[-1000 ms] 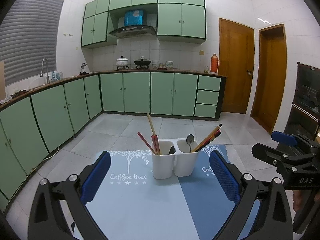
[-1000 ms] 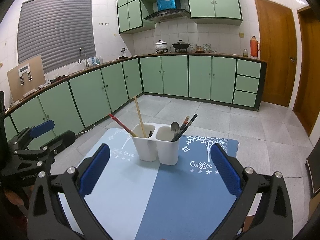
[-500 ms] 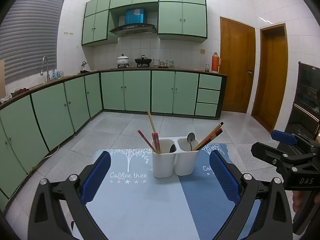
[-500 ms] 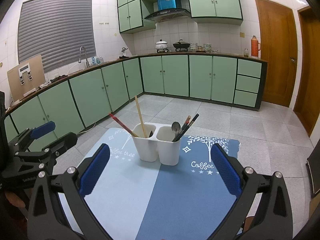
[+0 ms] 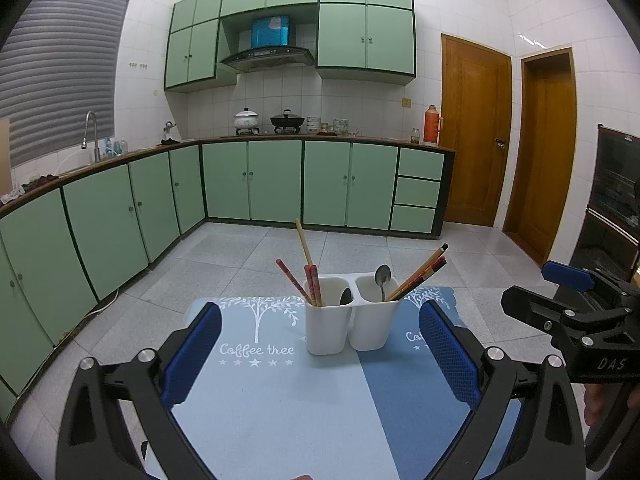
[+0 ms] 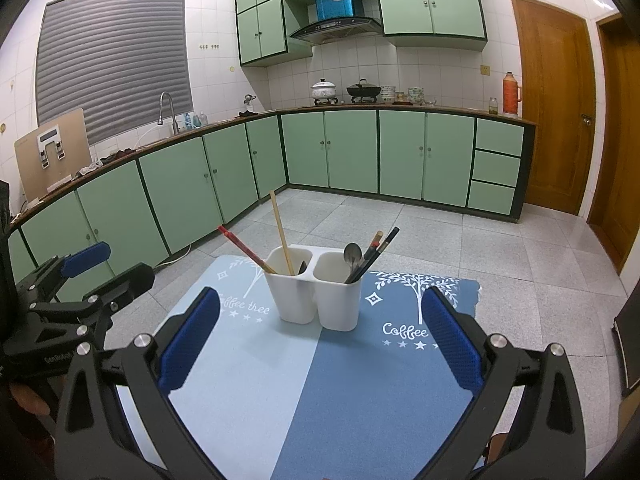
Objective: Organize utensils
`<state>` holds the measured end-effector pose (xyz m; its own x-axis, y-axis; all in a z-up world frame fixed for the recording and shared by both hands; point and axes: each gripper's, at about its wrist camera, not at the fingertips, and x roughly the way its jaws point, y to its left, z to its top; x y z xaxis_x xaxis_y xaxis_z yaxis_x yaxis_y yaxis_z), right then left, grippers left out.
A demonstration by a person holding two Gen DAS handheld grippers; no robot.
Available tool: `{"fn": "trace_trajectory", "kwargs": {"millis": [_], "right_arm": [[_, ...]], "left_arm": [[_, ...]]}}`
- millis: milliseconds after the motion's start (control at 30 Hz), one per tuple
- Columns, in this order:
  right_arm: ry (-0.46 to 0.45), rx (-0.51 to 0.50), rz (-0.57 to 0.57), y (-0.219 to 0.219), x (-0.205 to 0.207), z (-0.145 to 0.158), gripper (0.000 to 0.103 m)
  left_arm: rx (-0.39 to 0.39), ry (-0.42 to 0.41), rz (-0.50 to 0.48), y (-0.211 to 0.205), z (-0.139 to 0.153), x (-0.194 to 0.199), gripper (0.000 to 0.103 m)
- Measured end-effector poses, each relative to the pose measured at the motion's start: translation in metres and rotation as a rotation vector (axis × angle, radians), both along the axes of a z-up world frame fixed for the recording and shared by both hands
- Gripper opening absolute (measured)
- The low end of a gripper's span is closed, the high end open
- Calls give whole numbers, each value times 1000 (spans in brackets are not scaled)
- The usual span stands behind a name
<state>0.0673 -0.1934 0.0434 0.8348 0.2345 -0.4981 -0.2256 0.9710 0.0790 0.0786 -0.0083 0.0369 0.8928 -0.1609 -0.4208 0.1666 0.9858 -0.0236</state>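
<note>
Left wrist: left gripper (image 5: 320, 354) spread wide, empty, over two-tone blue mat (image 5: 280, 412); white utensil caddy (image 5: 347, 312) on mat centre; green cabinets (image 5: 276, 180), tiled floor behind.
Right wrist: right gripper (image 6: 320, 340) spread wide, empty.

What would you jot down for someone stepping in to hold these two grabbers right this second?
Left gripper: open, empty, held back from the holder.
Right gripper: open, empty, likewise held back.
White two-cup holder stands upright on the blue mat.
Left cup: red chopsticks, one pale chopstick, a dark spoon.
Right cup: a metal spoon and dark-tipped chopsticks.
Done: nothing lies loose on the mat.
Left: spoons and chopsticks are mixed in both cups; sorting by type probably remains.
</note>
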Motion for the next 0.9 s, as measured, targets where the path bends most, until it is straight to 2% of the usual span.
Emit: {"fn": "trace_trajectory", "kwargs": {"millis": [900], "right_arm": [[3,-4,1,2,4,-1,98]], "left_arm": [[-3,7,1,-1,-3,1,97]]}}
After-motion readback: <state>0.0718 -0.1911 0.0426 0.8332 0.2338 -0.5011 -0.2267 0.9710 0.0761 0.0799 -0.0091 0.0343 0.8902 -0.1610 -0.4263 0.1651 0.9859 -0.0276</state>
